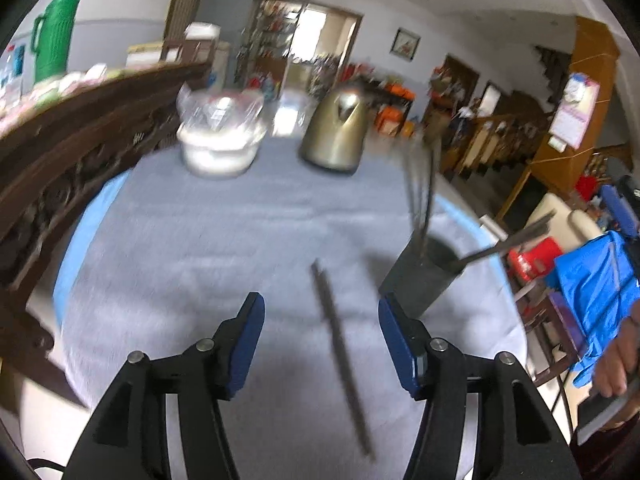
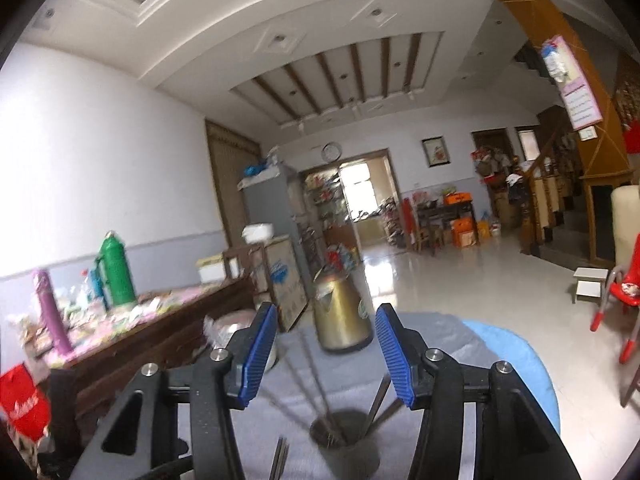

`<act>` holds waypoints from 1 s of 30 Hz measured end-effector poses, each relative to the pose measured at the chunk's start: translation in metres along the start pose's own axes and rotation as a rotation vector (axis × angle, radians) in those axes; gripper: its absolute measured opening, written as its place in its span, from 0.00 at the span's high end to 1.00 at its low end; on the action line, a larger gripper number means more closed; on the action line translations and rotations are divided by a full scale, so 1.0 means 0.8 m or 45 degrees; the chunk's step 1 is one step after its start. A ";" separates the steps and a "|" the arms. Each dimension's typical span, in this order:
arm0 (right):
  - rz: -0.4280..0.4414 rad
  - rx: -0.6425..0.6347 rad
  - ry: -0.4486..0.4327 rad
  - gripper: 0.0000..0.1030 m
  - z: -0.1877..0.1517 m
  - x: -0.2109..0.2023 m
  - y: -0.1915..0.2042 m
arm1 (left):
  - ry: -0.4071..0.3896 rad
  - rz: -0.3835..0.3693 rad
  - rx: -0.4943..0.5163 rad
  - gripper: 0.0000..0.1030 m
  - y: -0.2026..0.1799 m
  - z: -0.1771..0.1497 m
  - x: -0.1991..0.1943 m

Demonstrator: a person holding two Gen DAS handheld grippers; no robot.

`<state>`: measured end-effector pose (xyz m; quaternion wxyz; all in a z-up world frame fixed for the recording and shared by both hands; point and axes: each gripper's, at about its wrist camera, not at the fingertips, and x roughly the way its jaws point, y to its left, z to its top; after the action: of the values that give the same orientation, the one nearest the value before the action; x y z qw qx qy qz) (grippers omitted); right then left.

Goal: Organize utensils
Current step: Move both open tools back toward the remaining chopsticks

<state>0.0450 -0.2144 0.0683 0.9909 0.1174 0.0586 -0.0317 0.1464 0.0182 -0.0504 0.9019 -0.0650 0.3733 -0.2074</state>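
Note:
A dark, slim utensil (image 1: 340, 356) lies on the grey tablecloth (image 1: 200, 240). My left gripper (image 1: 320, 304) hovers above it, open, with the utensil showing in the gap between the blue pads (image 1: 244, 348) and nothing gripped. To its right stands a dark grey holder cup (image 1: 416, 280) with several long utensils (image 1: 420, 196) leaning in it. In the right wrist view my right gripper (image 2: 326, 310) is open and empty above the same holder cup (image 2: 348, 440), whose utensils (image 2: 316, 380) stick up between the fingers. The loose utensil (image 2: 280, 460) shows at the bottom edge.
A gold kettle (image 1: 336, 132) and a plastic-covered white bowl (image 1: 220, 140) stand at the table's far side. A dark wooden sideboard (image 1: 80, 132) with a green thermos (image 1: 52, 36) runs along the left. A person's hand (image 1: 616, 368) is at the right edge, beside a red chair (image 2: 620, 292).

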 end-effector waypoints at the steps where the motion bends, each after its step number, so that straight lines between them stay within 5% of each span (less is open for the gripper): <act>1: 0.016 -0.005 0.030 0.47 -0.010 -0.002 0.004 | 0.017 0.009 -0.007 0.41 0.003 -0.006 0.002; 15: 0.050 -0.057 0.580 0.55 -0.176 0.034 0.020 | 0.189 0.225 0.074 0.38 0.005 -0.072 0.017; 30: 0.017 0.003 0.682 0.55 -0.187 0.048 0.003 | 0.221 0.320 0.105 0.38 0.002 -0.075 0.030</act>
<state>0.0673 -0.1786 -0.0804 0.9401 0.1229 0.3179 0.0068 0.1203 0.0113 -0.1091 0.8870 0.0373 0.4461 -0.1131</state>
